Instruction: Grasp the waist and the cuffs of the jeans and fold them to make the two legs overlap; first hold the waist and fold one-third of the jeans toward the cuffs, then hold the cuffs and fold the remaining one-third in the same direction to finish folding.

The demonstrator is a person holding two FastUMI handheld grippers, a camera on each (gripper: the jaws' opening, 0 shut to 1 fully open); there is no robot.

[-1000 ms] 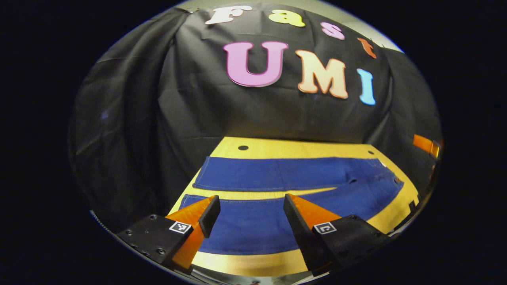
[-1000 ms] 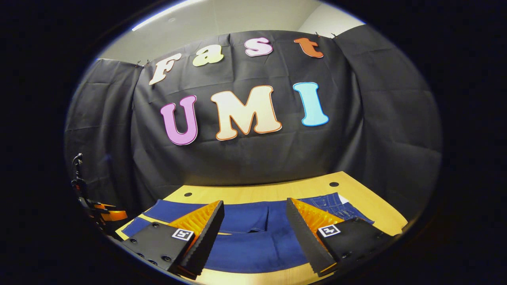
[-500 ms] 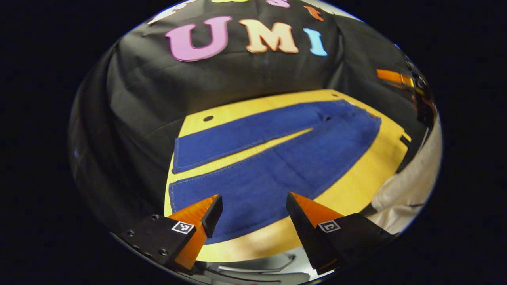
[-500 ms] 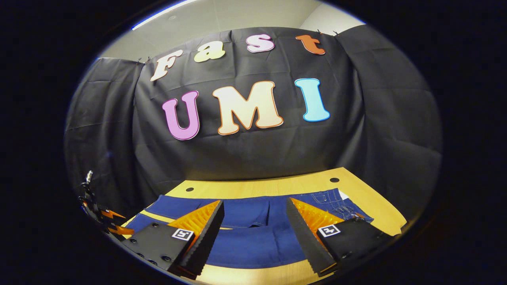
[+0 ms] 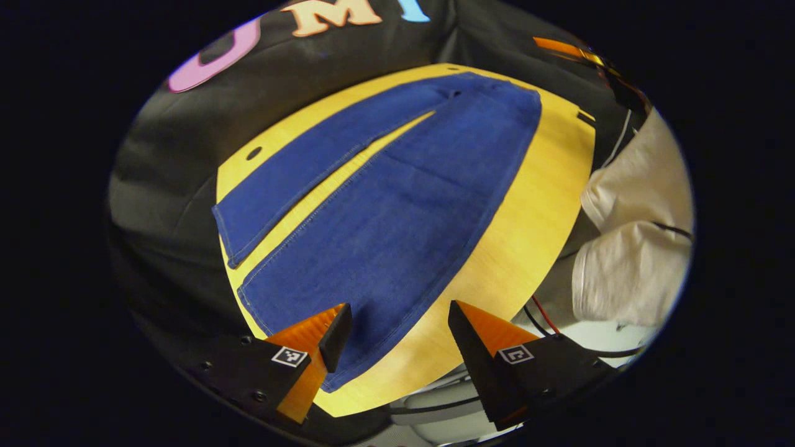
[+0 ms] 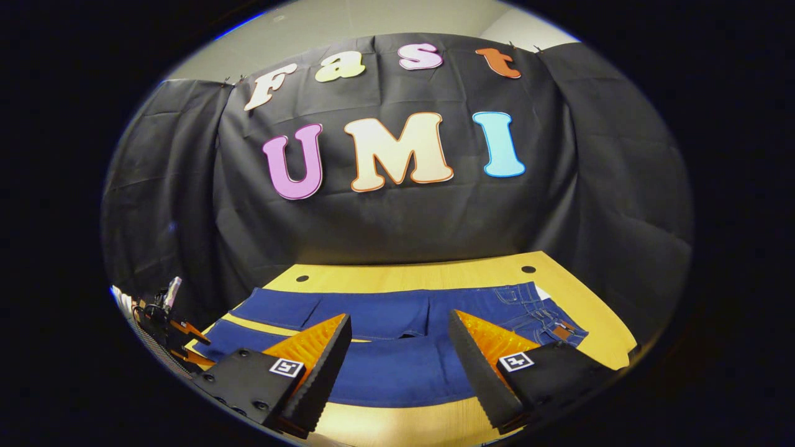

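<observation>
One pair of jeans lies flat on the wooden table, its two legs spread apart in a narrow V, presumably so either edge can be reached for the first fold. My left gripper hangs above the near leg's cuff end, jaws wide apart, holding nothing. My right gripper hovers nearer the waist, likewise wide open and empty. Count: two grippers, two legs, no folds made.
</observation>
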